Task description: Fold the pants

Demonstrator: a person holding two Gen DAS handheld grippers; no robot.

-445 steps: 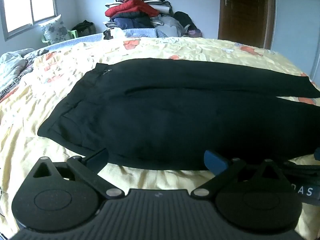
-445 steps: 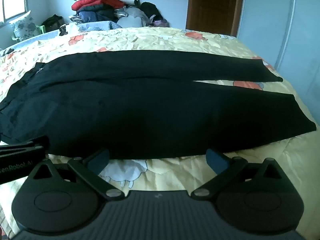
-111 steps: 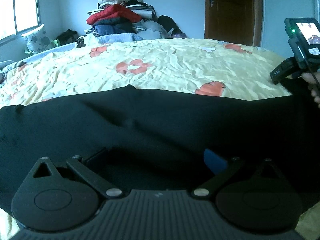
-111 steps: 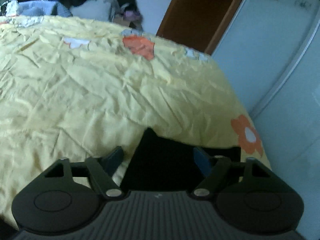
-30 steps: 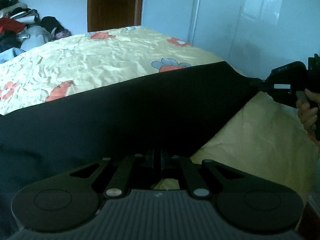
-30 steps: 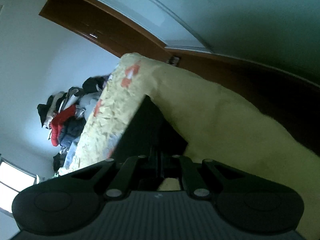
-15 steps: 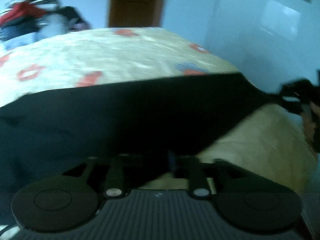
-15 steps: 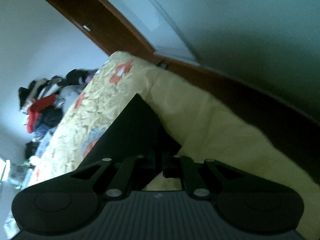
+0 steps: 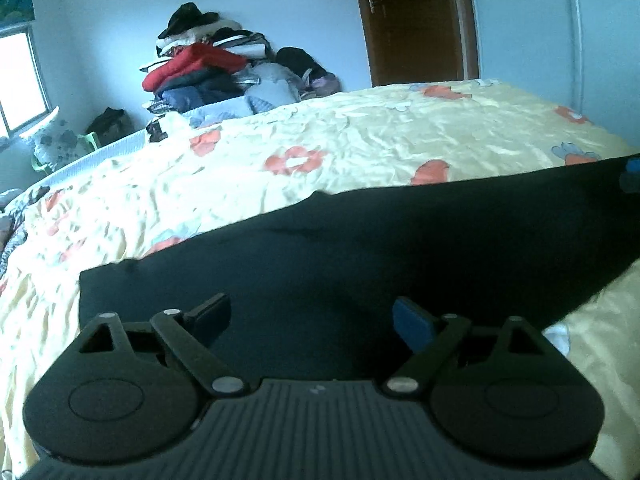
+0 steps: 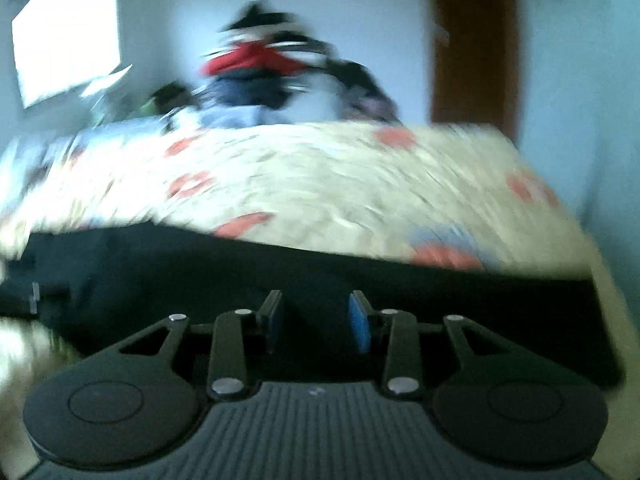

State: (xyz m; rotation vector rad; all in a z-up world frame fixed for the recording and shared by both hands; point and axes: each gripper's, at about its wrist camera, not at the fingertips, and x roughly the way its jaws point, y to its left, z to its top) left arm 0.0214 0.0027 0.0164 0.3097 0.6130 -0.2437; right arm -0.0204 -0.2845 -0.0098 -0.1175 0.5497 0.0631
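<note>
The black pants [image 9: 360, 256] lie on the yellow flowered bed [image 9: 360, 140], folded lengthwise into one long band. My left gripper [image 9: 312, 318] is open and empty, low over the near edge of the pants. In the right wrist view, which is blurred, the pants [image 10: 280, 272] stretch across the bed [image 10: 320, 176]. My right gripper [image 10: 314, 320] hangs over them, its jaws partly open with nothing between them. A blue pad of the right gripper [image 9: 632, 176] shows at the right edge of the left wrist view.
A pile of clothes [image 9: 216, 68] stands against the far wall behind the bed. A brown door [image 9: 412, 20] is at the back right and a window [image 9: 20, 80] at the left. More bedding lies at the bed's left edge [image 9: 12, 216].
Both grippers were shut on the pants' leg end and have opened and let go. Both views have swung from the bed's foot corner back toward the clothes pile; the right view is still moving.
</note>
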